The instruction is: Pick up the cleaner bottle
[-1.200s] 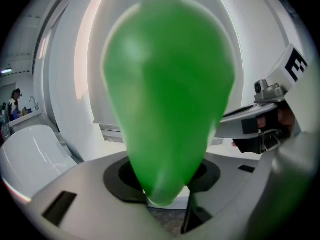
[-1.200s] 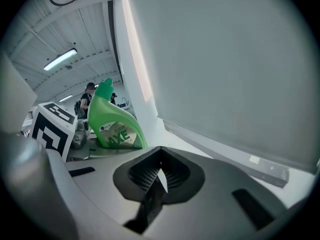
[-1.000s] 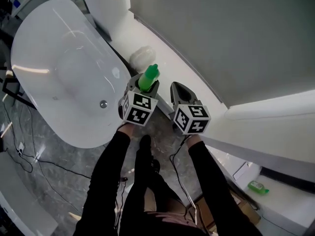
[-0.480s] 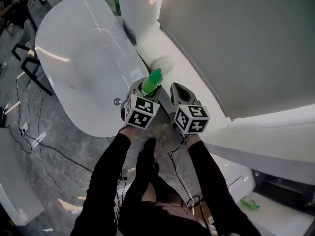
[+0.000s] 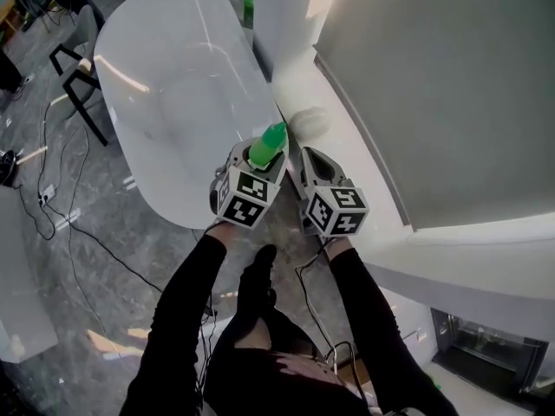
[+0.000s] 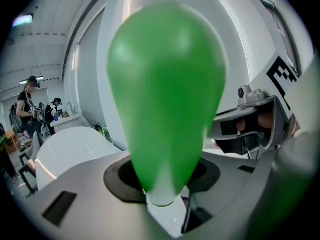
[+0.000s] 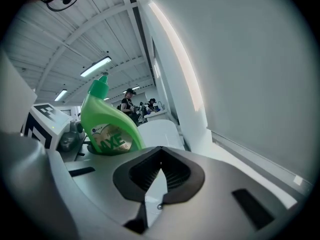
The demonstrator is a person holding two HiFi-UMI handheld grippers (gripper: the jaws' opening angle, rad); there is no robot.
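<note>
Pick-up looks done: green plastic cleaner bottle (image 5: 265,143) clamped upright in left hand-held gripper (image 5: 258,159), jaws wide round its body, aloft at 4 o'clock of white oval bathtub (image 5: 165,76); right hand-held gripper (image 5: 314,159) closed, empty, at bottle's 3 o'clock.

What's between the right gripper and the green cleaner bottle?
Only the left gripper, gripping the cleaner bottle beside the right gripper; the right gripper view shows it.
</note>
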